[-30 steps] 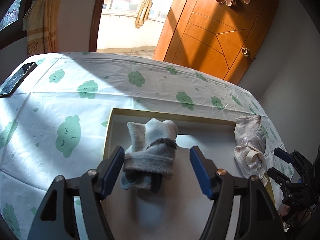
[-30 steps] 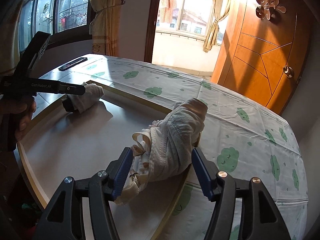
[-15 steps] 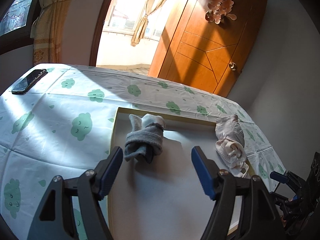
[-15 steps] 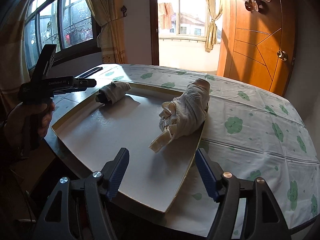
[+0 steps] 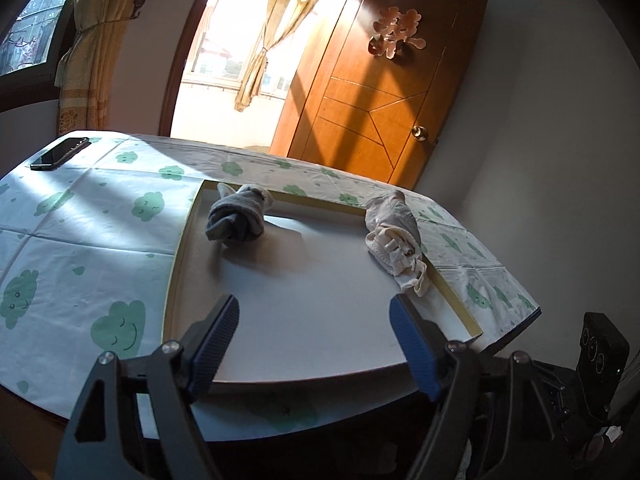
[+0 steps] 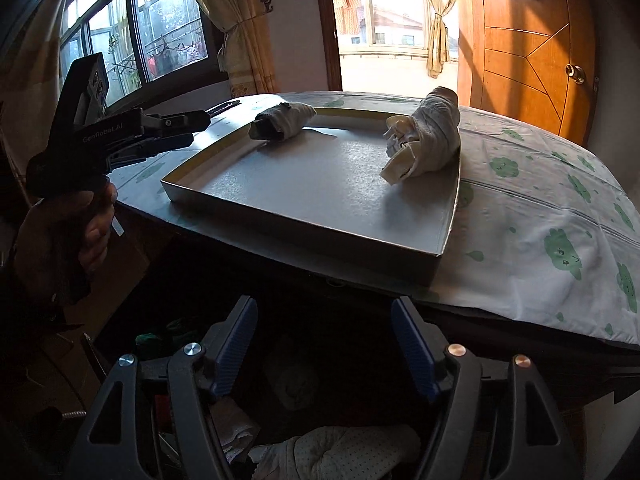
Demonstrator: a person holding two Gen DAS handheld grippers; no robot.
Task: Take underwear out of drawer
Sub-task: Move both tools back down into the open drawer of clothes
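Underwear lies in two rolled bundles on the shallow tray (image 5: 448, 296) that sits on the clouded tablecloth (image 5: 80, 240): a grey bundle (image 5: 236, 218) ahead and a little left of the left gripper (image 5: 314, 346), and a cream bundle (image 5: 394, 236) ahead and to its right, draped over the tray's right rim. Both are well beyond the fingertips, apart from each other and from either tool, which suggests they have been set down there on purpose as the place to put what comes out of the drawer. The left gripper's jaws are opening with nothing between them, only bare tray floor showing in the gap. The right gripper (image 6: 324, 346) stands fairly wide and empty too, tilted down over the dark space below the table edge. Here the views differ: the right wrist view shows pale and dotted fabric (image 6: 336, 452) heaped just beneath its fingers, likely more garments in the drawer, though the drawer's walls are too dark to make out; it also shows a hand (image 6: 68, 236) gripping the left tool off to its left. The left wrist view shows none of that, but does show a phone (image 5: 60, 153) far ahead on the left and the right tool's body (image 5: 600, 364) at its lower right.
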